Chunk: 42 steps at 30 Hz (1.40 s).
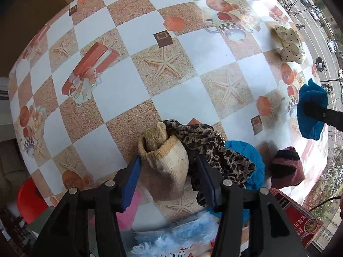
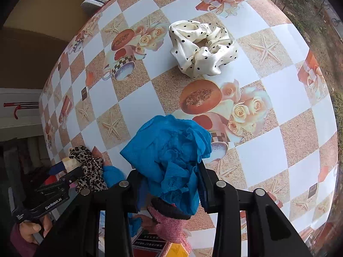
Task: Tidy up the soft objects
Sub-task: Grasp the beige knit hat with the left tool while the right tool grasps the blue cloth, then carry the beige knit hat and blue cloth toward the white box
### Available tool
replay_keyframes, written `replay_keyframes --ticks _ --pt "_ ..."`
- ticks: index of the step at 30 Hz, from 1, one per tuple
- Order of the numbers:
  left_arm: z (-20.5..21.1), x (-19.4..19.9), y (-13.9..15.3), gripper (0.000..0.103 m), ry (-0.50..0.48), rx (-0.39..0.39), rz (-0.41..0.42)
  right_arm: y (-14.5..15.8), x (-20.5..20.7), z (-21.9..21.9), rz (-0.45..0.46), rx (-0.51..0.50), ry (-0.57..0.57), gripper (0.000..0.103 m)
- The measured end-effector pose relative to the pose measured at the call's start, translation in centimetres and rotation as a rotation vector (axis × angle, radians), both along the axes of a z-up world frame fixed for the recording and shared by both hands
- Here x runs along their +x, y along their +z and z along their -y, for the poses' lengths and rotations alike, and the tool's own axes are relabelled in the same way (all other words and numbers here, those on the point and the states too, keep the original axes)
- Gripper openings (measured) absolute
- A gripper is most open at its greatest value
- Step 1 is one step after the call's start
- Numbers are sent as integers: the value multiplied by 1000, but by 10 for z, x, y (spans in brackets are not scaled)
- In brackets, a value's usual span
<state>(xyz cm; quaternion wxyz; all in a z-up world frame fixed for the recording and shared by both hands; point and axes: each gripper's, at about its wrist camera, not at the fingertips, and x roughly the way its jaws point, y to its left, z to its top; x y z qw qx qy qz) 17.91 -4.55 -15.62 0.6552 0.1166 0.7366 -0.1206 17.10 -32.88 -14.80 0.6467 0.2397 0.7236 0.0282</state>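
Observation:
A rolled beige sock (image 1: 165, 167) stands between the blue pads of my left gripper (image 1: 168, 165), which is shut on it. A leopard-print scrunchie (image 1: 216, 150) is bunched against the right-hand pad, with a blue cloth piece (image 1: 250, 156) under it. The right gripper (image 2: 169, 171) is shut on a crumpled blue cloth (image 2: 171, 150), held above the table; the left wrist view shows the same blue cloth (image 1: 310, 111) at the right edge. A cream polka-dot scrunchie (image 2: 201, 47) lies alone on the checkered tablecloth (image 2: 137, 107). A pink sock with a black cuff (image 2: 169, 220) lies under the right gripper.
A red printed box (image 1: 300, 218) sits at the table's near edge, beside a fluffy light-blue item (image 1: 182, 229) and a pink item (image 1: 128, 212). A red stool (image 1: 30, 201) stands below left. A hand (image 2: 32, 227) holds the left gripper (image 2: 64, 169).

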Motion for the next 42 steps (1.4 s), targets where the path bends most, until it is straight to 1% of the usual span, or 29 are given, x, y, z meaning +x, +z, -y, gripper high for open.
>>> replay_keyframes --ticks 3,6,8,12,14,15,17,18,22,27,29,31,33,39,42 --pt "-11 -6 -8 59 3 21 -33 1 -1 -6 1 9 -2 40" --pt "-25 -12 -14 59 10 33 -45 3 -4 -7 4 19 -6 41" --pt "-34 -10 -15 59 32 28 -48 4 -4 -9 5 25 -5 41" --pt "-54 -1 -21 58 95 -9 -57 8 -6 -13 12 29 -1 41" --pt "-61 8 -29 29 101 -33 -53 11 -6 -15 17 29 8 41" --pt "-61 11 -31 19 103 -31 -52 13 -7 -16 21 28 13 41" --pt "-61 8 -22 14 92 -20 3 19 -9 -17 33 23 24 41" --pt "-53 6 -17 13 81 -22 37 22 -9 -17 41 20 31 41" --pt "-54 -5 18 13 58 -13 172 35 -16 -15 66 10 36 41" --pt "-49 -24 66 13 61 -56 283 53 -29 -10 82 11 13 41" --pt "-5 -29 79 13 56 -66 313 64 -36 -9 94 10 9 41" --pt "3 -37 93 13 46 -85 330 76 -43 -9 110 15 2 41" --pt "10 -53 99 13 21 -105 332 88 -52 -11 122 24 -4 41" --pt "19 -111 109 13 -68 -141 290 122 -86 -26 146 22 1 41" --pt "19 -139 116 13 -107 -157 282 138 -105 -39 165 -7 19 41"
